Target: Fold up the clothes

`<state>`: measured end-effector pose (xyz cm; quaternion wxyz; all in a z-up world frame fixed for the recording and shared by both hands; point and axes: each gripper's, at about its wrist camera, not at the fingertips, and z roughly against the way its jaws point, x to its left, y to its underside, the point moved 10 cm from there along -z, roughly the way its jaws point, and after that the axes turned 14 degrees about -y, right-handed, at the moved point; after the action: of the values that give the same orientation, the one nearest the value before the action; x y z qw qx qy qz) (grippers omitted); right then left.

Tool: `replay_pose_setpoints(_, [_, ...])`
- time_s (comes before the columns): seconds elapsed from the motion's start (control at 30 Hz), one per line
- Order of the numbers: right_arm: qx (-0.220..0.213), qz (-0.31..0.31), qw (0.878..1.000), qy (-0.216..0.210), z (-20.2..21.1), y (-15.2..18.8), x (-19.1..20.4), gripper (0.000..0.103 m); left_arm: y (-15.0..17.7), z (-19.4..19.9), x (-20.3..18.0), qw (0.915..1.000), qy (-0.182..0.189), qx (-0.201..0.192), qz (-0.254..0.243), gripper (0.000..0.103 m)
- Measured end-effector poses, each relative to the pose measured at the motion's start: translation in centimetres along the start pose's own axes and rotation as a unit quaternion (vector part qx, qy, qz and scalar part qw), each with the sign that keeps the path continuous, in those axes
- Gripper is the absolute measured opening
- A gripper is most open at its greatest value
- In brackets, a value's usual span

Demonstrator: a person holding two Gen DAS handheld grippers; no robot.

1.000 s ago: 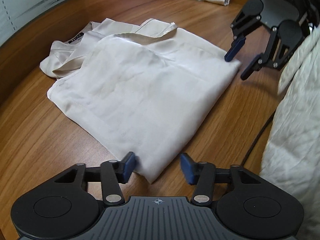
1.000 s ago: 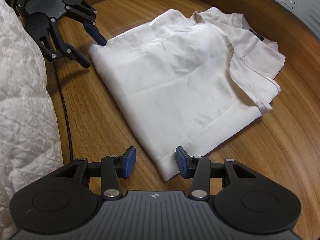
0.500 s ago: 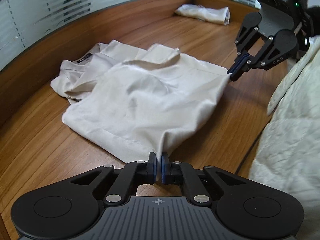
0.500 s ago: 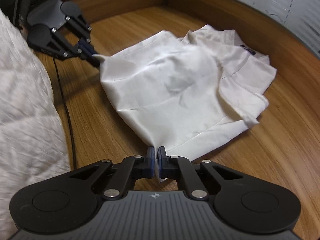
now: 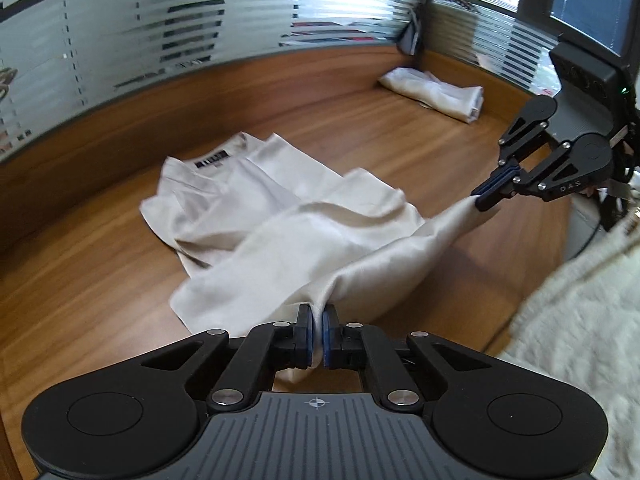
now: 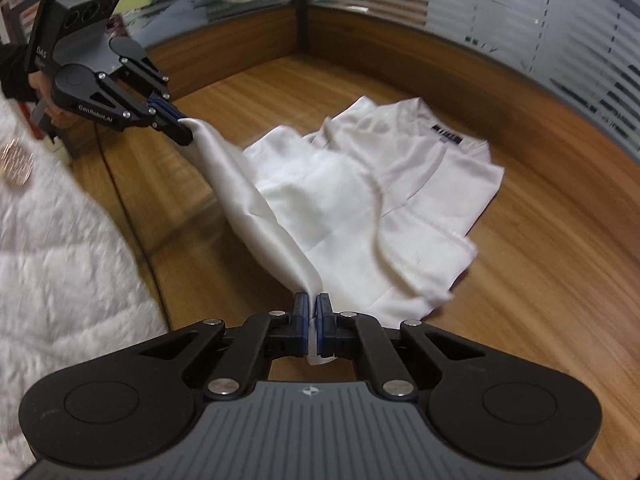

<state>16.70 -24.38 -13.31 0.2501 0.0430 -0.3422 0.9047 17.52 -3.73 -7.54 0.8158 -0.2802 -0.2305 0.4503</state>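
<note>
The left tool (image 5: pixel 316 334) is clamped on one near corner of the cream shirt (image 5: pixel 280 216), a fold of fabric pinched between its blue pads, and the right tool (image 6: pixel 312 326) is clamped the same way on the other near corner. Both corners are raised off the wooden table (image 5: pixel 100 280), so the hem edge between the two tools hangs as a taut, slightly sagging band. Ahead of each tool the rest of the shirt lies on the table, its collar end (with a dark label (image 6: pixel 448 133) at the neck) farthest from the tools. In the left wrist view the right tool (image 5: pixel 486 196) shows ahead and to the right, holding its corner aloft; in the right wrist view the left tool (image 6: pixel 180 130) shows ahead and to the left. A second folded pale garment (image 5: pixel 434 94) lies well beyond the shirt, near the table's far corner. A white quilted sleeve (image 6: pixel 60 260) fills the left of the right wrist view.
</note>
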Motion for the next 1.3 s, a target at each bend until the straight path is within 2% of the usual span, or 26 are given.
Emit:
replay_pose_setpoints(0.13, [-0.012,0.001,1.0,0.021,-0.2,-2.2,-2.2,0.004,-1.7,-1.9,1.8,0.9997,-0.021,-0.003,0.01,0.007])
replay_pose_setpoints(0.27, [-0.014,0.004,0.998,0.053,-1.1,-4.4,-5.1,0.004,-3.3,-4.4,3.2,0.998,-0.058,-0.012,0.024,0.007])
replay_pose_setpoints(0.4, [0.003,-0.005,0.997,0.079,-3.4,-5.8,-8.8,0.004,-3.7,-7.6,4.4,0.9964,-0.08,0.002,0.026,0.007])
replay_pose_setpoints(0.57, [0.04,-0.013,0.995,0.09,-7.6,-5.6,-12.7,0.004,-3.0,-11.7,4.9,0.9944,-0.101,0.029,0.015,0.008])
replay_pose_setpoints(0.73, [0.07,-0.024,0.994,0.081,-10.8,-4.2,-14.1,0.005,-1.7,-14.0,4.6,0.9938,-0.1,0.05,0.004,0.009])
replay_pose_setpoints(0.8, [0.073,-0.027,0.994,0.079,-11.4,-3.9,-14.2,0.008,-1.2,-14.5,4.5,0.9932,-0.104,0.053,0.001,0.017])
replay_pose_setpoints(0.87, [0.074,-0.029,0.994,0.079,-11.7,-3.6,-14.2,0.01,-0.9,-14.9,4.5,0.9929,-0.106,0.052,0.003,0.02])
replay_pose_setpoints(0.93, [0.072,-0.031,0.994,0.08,-11.6,-3.7,-14.1,0.014,-0.8,-14.8,4.7,0.9933,-0.104,0.049,0.015,0.021])
replay_pose_setpoints(1.03, [0.061,-0.038,0.994,0.077,-10.7,-4.1,-13.9,0.026,-1.0,-14.3,5.4,0.9926,-0.106,0.051,0.03,0.032])
replay_pose_setpoints(1.1, [0.052,-0.042,0.995,0.076,-9.8,-4.3,-13.5,0.035,-1.1,-13.3,5.7,0.9927,-0.106,0.046,0.035,0.041])
replay_pose_setpoints(1.2, [0.04,-0.048,0.995,0.073,-8.2,-4.4,-12.8,0.04,-1.1,-11.5,6.1,0.9935,-0.096,0.039,0.048,0.05])
replay_pose_setpoints(1.3, [0.028,-0.062,0.995,0.072,-6.7,-3.8,-12.0,0.045,-0.5,-9.8,6.0,0.9938,-0.077,0.038,0.071,0.054])
